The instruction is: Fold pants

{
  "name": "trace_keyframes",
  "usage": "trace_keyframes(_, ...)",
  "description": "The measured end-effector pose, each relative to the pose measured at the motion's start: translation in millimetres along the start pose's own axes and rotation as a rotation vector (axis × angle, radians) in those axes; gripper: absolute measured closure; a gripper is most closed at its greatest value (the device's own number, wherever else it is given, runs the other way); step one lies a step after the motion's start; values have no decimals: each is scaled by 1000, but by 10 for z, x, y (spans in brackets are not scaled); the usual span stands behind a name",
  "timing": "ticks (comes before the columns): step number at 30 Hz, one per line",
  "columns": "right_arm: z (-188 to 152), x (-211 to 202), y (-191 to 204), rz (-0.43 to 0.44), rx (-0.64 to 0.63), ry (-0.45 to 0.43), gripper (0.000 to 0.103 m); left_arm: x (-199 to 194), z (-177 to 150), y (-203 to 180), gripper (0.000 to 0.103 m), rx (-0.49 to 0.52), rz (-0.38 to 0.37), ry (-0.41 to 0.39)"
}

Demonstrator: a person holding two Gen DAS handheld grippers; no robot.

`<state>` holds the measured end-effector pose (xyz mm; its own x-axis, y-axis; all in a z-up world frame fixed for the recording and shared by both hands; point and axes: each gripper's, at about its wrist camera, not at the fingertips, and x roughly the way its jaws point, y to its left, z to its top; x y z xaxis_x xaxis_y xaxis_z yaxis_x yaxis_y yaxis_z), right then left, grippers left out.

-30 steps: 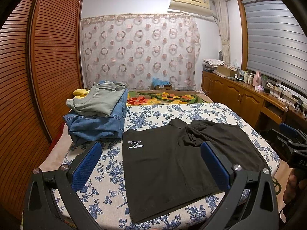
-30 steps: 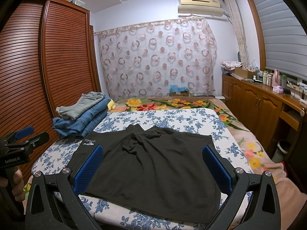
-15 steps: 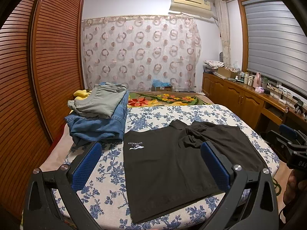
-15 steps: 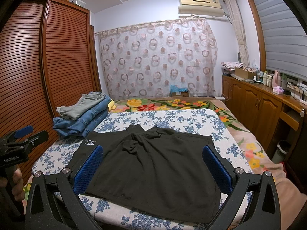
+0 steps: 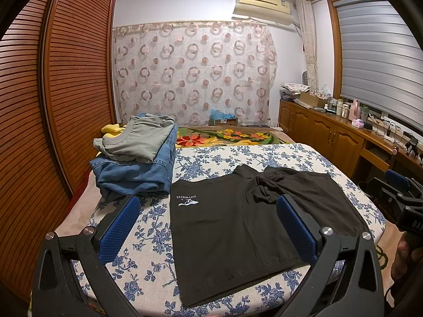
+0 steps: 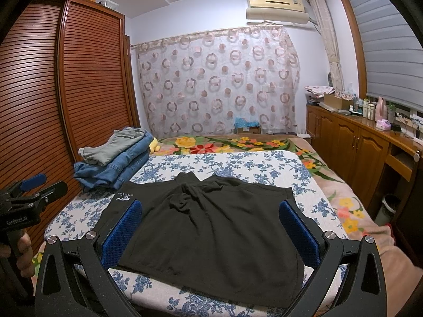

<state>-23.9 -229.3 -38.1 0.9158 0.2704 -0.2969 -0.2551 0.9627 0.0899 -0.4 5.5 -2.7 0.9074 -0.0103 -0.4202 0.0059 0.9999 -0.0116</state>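
Both grippers, left [image 5: 206, 227] and right [image 6: 210, 227], are hovering wide open, empty, at six o'clock of the black pants [image 6: 211, 227], readying a first fold.

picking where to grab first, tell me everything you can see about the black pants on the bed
The black pants are short, of matte soft knit, with a small white logo and lettering near one corner. They lie flat on the blue floral sheet, the near hem reaching the bed's edge, and the far middle is bunched into wrinkles. The folded jeans stack sits just beyond one corner. Neither gripper touches them.
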Motion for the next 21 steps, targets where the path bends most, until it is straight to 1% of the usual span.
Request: trace_keyframes(21, 3, 2, -2, 2, 1, 0, 0, -12, 0, 1, 0, 0, -1, 0)
